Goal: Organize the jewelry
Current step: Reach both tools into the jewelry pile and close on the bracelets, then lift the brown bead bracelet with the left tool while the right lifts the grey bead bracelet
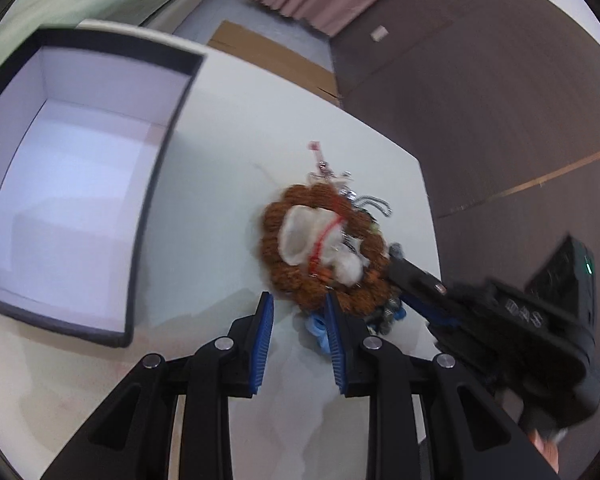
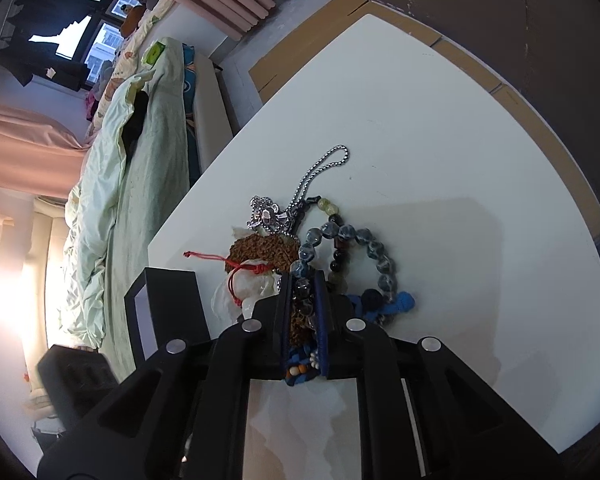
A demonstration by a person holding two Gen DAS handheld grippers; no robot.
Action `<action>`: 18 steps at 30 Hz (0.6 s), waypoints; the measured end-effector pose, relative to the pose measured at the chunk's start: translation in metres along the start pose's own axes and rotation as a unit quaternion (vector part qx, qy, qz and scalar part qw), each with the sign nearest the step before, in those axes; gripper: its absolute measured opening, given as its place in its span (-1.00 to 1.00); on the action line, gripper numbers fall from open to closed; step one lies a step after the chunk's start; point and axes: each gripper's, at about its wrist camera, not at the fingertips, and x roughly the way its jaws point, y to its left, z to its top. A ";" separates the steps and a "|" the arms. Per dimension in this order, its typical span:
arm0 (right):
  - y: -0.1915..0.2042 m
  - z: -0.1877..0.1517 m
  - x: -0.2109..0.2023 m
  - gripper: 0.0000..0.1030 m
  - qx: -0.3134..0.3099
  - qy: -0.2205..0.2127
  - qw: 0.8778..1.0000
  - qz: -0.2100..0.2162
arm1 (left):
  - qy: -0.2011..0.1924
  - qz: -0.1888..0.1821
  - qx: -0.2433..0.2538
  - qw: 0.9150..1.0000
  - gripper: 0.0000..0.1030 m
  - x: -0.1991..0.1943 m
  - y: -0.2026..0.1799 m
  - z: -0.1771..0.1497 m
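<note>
While the box (image 1: 60,184) at the left of the frame lies bare, the right tongs (image 2: 302,304) pinch the jewelry heap (image 2: 324,248), and the left tongs (image 1: 300,320) hover part-open, gripping nothing.

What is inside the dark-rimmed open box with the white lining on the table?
Nothing: the dark-rimmed box shows only bare white floor and walls in the left wrist view. Its near corner lies under its own rim, and the right wrist view catches just one outer corner, so that strip is unseen.
</note>
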 end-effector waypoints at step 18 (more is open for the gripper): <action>-0.003 -0.004 -0.024 -0.80 0.012 -0.020 1.000 0.021 | -0.049 -0.027 -0.073 0.996 -0.37 0.000 0.014 0.001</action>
